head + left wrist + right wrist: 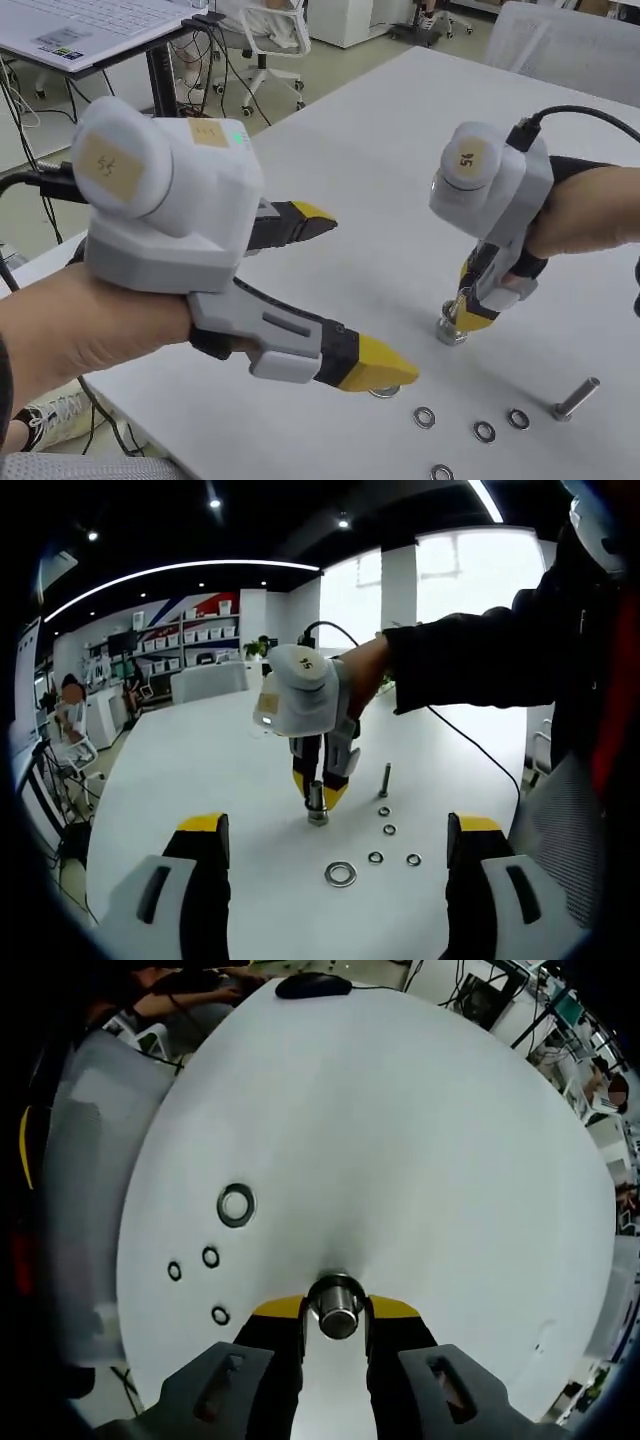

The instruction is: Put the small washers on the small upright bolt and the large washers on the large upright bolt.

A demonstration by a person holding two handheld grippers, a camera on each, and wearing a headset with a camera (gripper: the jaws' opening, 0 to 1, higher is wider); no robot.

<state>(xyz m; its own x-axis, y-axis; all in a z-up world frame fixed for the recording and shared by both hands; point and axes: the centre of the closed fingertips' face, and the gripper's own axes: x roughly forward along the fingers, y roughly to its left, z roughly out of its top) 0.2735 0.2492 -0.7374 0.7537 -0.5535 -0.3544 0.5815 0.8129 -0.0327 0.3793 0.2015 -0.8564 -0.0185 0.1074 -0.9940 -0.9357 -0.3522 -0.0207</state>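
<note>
Standing on the white table point(380, 130): the big bolt point(338, 1318), pinched on both sides by the two jaws of the right gripper point(336, 1307). Right gripper pointing straight down at it, yellow tips low by the bolt's foot.

Left gripper point(340, 825) up above the table, jaws spread wide, empty.

Flat on the table, partly hidden under the left gripper's lower yellow tip in the head view: one big washer point(340, 873). Seen whole in the left gripper view, right in the middle between the two open jaws, well ahead of them.

Just beside the big washer: four small washers point(484, 431), all flat, close together, not touching.

A bit past them: the small bolt point(575, 397), looking upright in the left gripper view, apart from the big bolt, apart from both grippers.
</note>
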